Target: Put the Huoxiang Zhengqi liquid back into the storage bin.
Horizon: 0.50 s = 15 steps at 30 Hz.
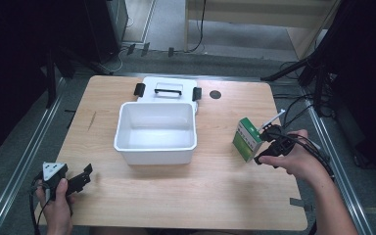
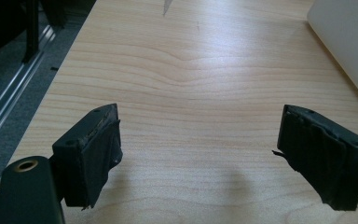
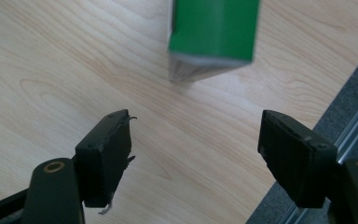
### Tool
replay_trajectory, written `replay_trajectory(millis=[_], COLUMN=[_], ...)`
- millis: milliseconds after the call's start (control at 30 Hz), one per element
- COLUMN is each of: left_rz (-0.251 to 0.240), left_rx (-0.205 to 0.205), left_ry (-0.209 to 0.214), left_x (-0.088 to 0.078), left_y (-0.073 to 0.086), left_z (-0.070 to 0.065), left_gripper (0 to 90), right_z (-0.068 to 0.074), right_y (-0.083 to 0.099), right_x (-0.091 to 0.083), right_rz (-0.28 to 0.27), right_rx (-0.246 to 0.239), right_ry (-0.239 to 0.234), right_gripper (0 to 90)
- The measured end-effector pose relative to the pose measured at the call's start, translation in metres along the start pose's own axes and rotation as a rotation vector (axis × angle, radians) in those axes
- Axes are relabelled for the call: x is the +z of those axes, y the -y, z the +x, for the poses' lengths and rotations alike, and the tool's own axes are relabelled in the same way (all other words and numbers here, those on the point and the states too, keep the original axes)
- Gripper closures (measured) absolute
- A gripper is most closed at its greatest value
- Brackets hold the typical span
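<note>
Step in hand: reaching with the right hand-held gripper [image 1: 267, 144] for the green-and-white carton [image 1: 247, 139], likely bound for the white bin [image 1: 155, 133].
Carton position: upright on the worktop [image 1: 186, 191], right of the bin, well apart from it, just beside the right hand-held gripper.
Right hand-held gripper: released, jaws spread wide, carton ahead of them and not yet between.
Left hand-held gripper [image 1: 81, 180]: released, idle over the near left corner of the worktop.
Doing it well: advance until both jaws flank the narrow faces, centre the carton, then clench gently; thin card likely to crush or tip.
Hard to make out: carton print blurred; carton top cut off in the right gripper view [image 3: 213, 35]; bin lid [image 1: 169, 89] partly hidden behind the bin.
</note>
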<state>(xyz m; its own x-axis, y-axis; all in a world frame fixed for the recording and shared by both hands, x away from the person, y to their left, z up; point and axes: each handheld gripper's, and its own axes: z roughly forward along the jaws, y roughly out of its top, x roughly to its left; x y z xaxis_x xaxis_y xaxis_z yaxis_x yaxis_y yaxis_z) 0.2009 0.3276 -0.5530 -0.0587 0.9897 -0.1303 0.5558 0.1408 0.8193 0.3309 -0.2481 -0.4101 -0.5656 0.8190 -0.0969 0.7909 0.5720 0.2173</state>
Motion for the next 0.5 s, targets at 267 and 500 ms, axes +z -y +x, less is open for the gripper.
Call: replay_trajectory(millis=[267,500], left_rz=[0.002,0.003], left_rx=[-0.002,-0.002], left_ry=[0.003,0.005], left_x=[0.0,0.0], left_y=[0.0,0.0], left_z=[0.0,0.0], left_gripper=[14.4,14.5], right_z=[-0.002,-0.002], right_y=[-0.028,-0.046], right_x=[-0.01,-0.011], right_rz=[0.044,0.075], right_rx=[-0.008,0.006], right_ry=[-0.001,-0.007], right_gripper=[27.2,29.1])
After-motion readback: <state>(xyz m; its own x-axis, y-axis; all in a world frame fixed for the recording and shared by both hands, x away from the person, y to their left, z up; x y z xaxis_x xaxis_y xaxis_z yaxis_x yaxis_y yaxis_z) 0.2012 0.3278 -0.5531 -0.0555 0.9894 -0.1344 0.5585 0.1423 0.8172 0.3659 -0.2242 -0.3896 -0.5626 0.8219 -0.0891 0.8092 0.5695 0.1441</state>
